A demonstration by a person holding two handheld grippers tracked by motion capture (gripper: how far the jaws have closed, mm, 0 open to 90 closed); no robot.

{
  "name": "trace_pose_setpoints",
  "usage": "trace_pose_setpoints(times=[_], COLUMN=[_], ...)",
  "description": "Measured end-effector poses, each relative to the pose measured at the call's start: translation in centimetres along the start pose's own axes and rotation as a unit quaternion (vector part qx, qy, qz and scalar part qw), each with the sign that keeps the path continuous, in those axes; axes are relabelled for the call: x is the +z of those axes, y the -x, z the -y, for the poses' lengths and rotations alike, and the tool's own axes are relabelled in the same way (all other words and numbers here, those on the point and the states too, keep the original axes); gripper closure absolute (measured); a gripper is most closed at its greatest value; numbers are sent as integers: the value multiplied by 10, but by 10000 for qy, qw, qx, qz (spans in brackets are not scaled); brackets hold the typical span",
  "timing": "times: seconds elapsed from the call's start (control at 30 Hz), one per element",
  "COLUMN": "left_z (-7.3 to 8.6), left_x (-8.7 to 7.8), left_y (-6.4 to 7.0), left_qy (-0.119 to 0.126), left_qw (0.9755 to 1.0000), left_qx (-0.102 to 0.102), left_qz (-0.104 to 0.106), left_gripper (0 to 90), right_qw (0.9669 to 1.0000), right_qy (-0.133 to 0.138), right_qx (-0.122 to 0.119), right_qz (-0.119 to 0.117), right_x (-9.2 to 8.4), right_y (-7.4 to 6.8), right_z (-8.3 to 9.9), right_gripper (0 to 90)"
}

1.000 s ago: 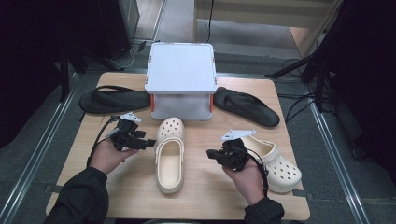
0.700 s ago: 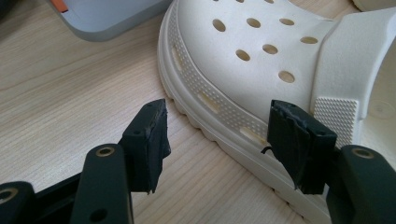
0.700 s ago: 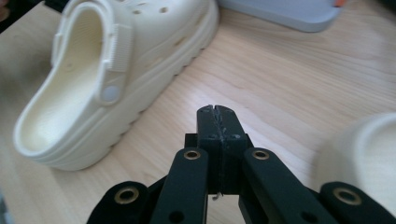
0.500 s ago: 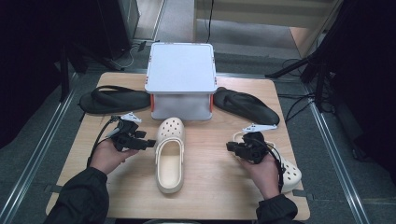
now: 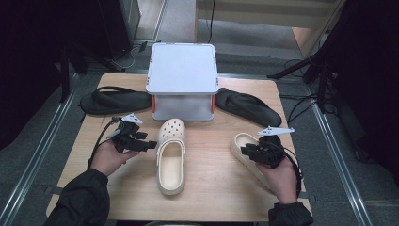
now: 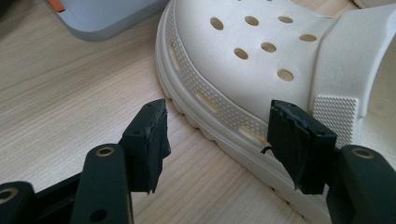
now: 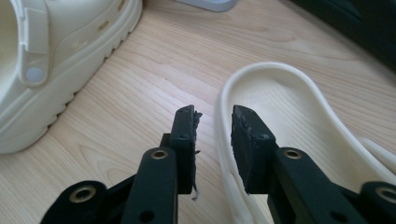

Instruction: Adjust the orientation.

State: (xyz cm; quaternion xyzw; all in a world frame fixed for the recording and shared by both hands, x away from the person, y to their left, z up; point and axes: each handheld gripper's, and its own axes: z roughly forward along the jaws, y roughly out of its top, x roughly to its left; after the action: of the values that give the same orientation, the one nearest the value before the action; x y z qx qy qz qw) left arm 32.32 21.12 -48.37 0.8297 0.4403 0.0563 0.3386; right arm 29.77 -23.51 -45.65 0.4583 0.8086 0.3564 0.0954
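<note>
Both your tongs stand released: right gripper (image 7: 212, 114), jaws just parting astride the rim of the right clog (image 7: 280, 112), whose long axis runs toward eleven o'clock, while left gripper (image 6: 217, 126) waits beside the middle clog (image 5: 170, 155).

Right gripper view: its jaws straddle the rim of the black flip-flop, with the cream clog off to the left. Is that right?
Not quite: the rim between the jaws of the right gripper belongs to a second cream clog, not a black flip-flop. The right gripper view shows it; the other cream clog does lie off to the left.
</note>
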Motion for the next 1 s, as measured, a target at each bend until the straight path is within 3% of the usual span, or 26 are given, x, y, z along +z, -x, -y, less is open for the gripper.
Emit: trace_pose_setpoints(times=[0.1,0.2,0.23,0.5,0.6,0.7,1.0], left_z=[0,0,0,0,0,0,0], left_x=[0,2,2,3,4,4,3], left_y=[0,0,1,1,1,1,0], left_qy=[-4,-41,-42,-58,-53,-56,-54], left_qw=[10000,10000,10000,10000,10000,10000,10000], left_qx=[3,25,32,23,20,18,14], left_qz=[-12,-2,-2,-7,-4,-18,-10], left_gripper=[388,388,388,388,388,388,388], right_qw=[9997,9997,9995,9981,9972,9970,9961], right_qy=[140,132,110,147,38,-31,-532], right_qx=[218,215,236,395,426,454,263], right_qz=[-8,35,175,451,620,633,645], right_x=[-17,-23,-29,-41,-42,-42,-23], right_y=[11,18,27,53,64,71,69], right_z=[3,2,2,1,0,1,2], right_gripper=[719,715,705,671,659,650,639])
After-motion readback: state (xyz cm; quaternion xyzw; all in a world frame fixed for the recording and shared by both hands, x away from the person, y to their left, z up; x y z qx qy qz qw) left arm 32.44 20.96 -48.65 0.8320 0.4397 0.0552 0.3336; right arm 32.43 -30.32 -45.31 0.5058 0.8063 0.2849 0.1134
